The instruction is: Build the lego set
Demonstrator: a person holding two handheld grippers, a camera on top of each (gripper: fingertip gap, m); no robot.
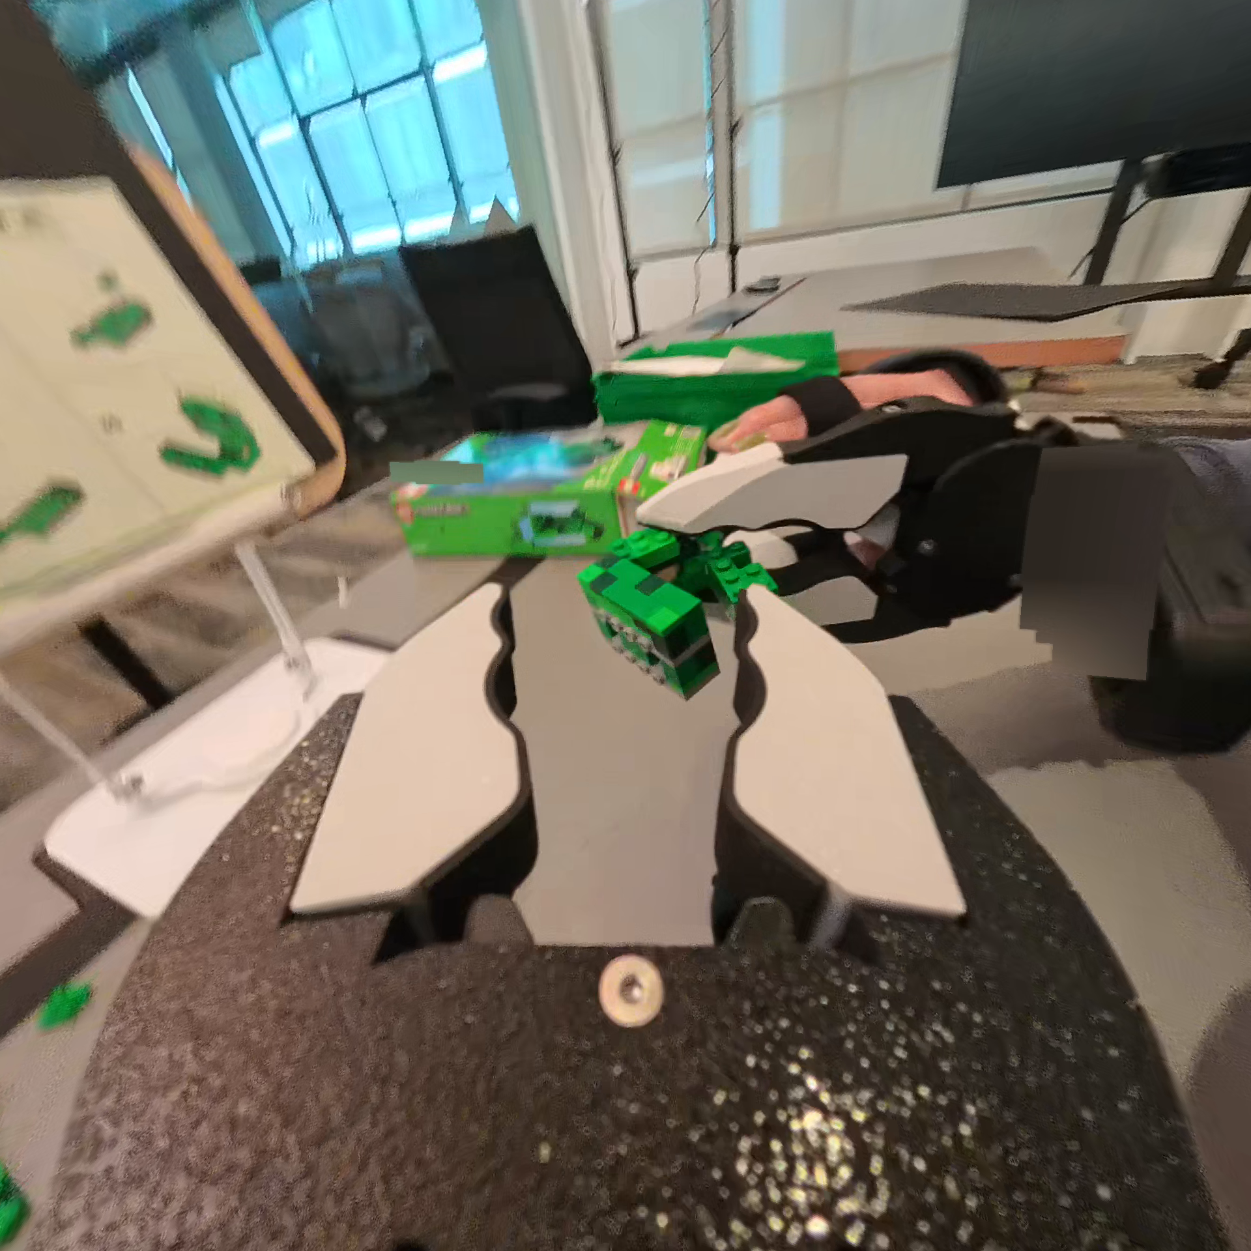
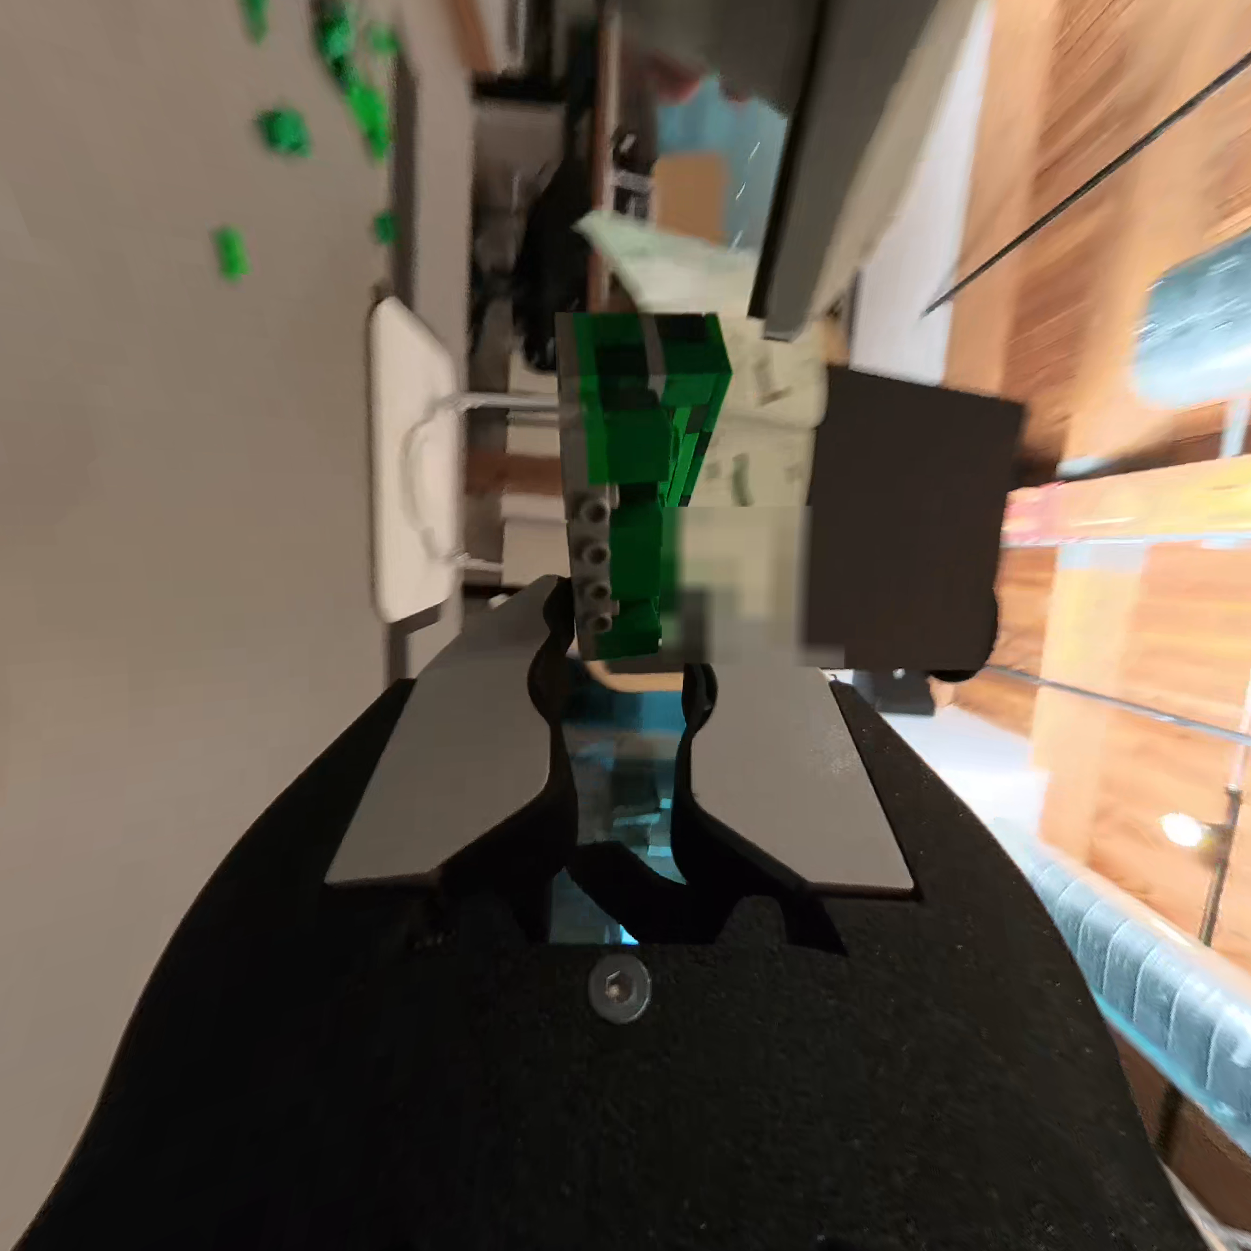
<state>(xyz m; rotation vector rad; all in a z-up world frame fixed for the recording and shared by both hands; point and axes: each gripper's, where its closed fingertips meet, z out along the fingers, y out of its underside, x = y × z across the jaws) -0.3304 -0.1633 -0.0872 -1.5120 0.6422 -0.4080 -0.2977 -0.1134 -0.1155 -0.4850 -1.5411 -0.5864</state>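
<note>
Office room, tall windows at the back; grey table [image 1: 612, 744] as work surface.

- Green lego assembly [image 1: 653, 612] — part-built, dark and light green bricks with a grey studded strip; held in the air above the table, tilted, clear of the surface.
- Right gripper [image 1: 684, 541] — jaws closed onto the assembly's far end, likely to present it for the next brick; its own view shows the model [image 2: 636, 474] end-on between the fingertips.
- Left gripper [image 1: 623, 609] — jaws wide apart, holding nothing, fingers to either side of the model's near end without visible contact; seemingly poised to steady or take it.
- Instruction sheet [image 1: 101, 406] — propped on a clear stand at left, facing the work for reference.
- Green set box [image 1: 541, 501] — lying behind the model.
- Loose green bricks [image 2: 284, 132] — scattered on the table, awaiting use.
</note>
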